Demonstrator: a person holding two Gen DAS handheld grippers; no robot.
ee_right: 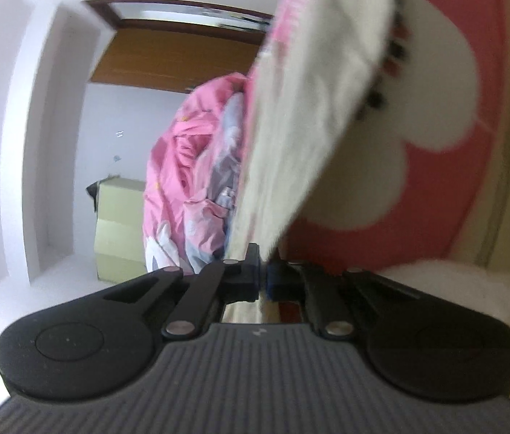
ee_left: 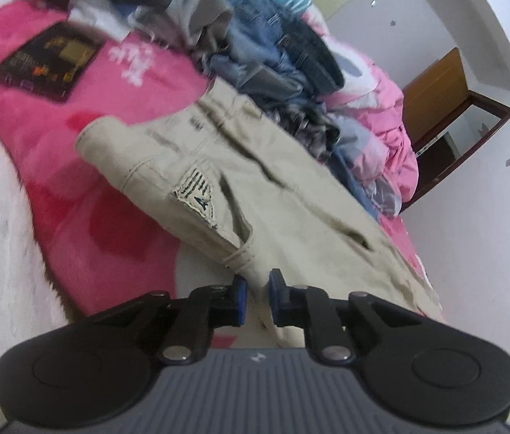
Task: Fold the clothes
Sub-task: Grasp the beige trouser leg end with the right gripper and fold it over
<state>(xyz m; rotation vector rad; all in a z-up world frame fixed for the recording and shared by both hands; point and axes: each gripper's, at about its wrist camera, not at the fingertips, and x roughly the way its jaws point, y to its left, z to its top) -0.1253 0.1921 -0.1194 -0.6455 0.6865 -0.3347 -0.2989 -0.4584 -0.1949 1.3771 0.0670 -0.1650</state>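
Here, the beige cotton trousers (ee_left: 255, 188) lie on the pink plush blanket (ee_left: 55, 115), their long axis running from the waistband at upper left to the near end at lower right, beside a heap of denim and plaid clothes (ee_left: 276, 68). The left gripper (ee_left: 256, 285) has its blue pads clamped on the trousers' near edge. The right gripper (ee_right: 264, 275) is pinched on a white fluffy garment (ee_right: 312, 108), blurred and cut off above.
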